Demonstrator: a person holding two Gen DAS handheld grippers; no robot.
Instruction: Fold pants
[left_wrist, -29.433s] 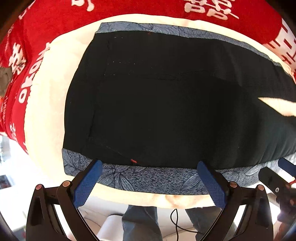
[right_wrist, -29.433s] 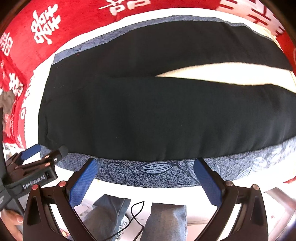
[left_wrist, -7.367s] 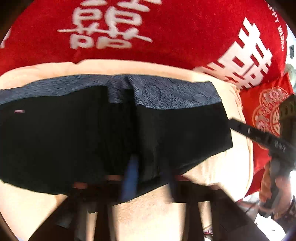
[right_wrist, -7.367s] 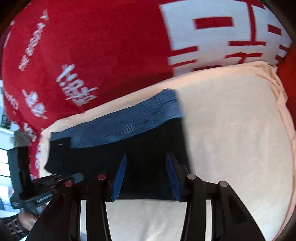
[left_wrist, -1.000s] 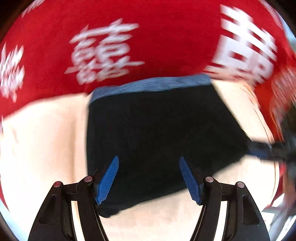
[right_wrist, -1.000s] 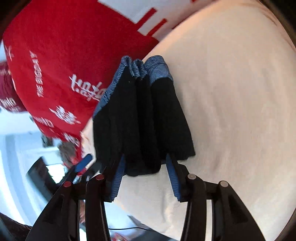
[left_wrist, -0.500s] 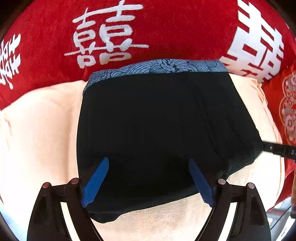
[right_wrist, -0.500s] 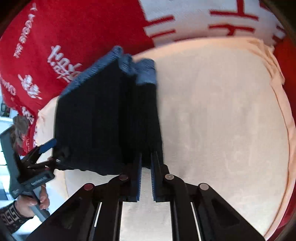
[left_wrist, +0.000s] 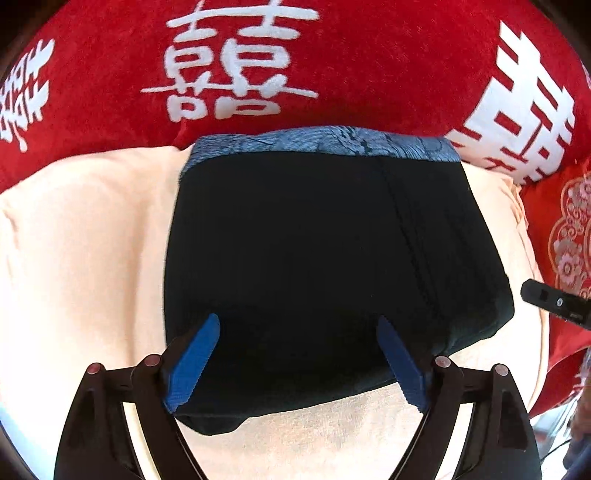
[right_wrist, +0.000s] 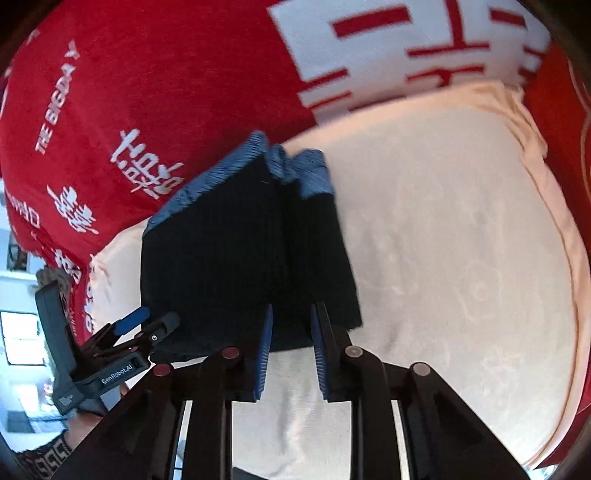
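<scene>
The black pants (left_wrist: 314, 240) lie folded into a compact rectangle on the cream cloth (left_wrist: 81, 258), their blue patterned waistband (left_wrist: 325, 144) at the far edge. My left gripper (left_wrist: 298, 323) hovers open over the near part of the bundle, holding nothing. In the right wrist view the folded pants (right_wrist: 221, 258) show stacked layers at their right side. My right gripper (right_wrist: 293, 308) is at the near right edge with a narrow gap. Its jaws are opening and the pads press on no fabric. The left gripper (right_wrist: 155, 319) shows at the pants' left corner.
A red blanket (left_wrist: 332, 55) with white characters lies beyond the cream cloth (right_wrist: 461, 258). A red patterned cushion (left_wrist: 565, 236) sits at the right. One finger of the right gripper (left_wrist: 546, 301) pokes in there. A hand (right_wrist: 85, 421) holds the left tool.
The left jaws spread wider and stay over the pants. The right jaws closed almost fully at the pants' near edge, then parted a little as the gripper rose and rolled.
</scene>
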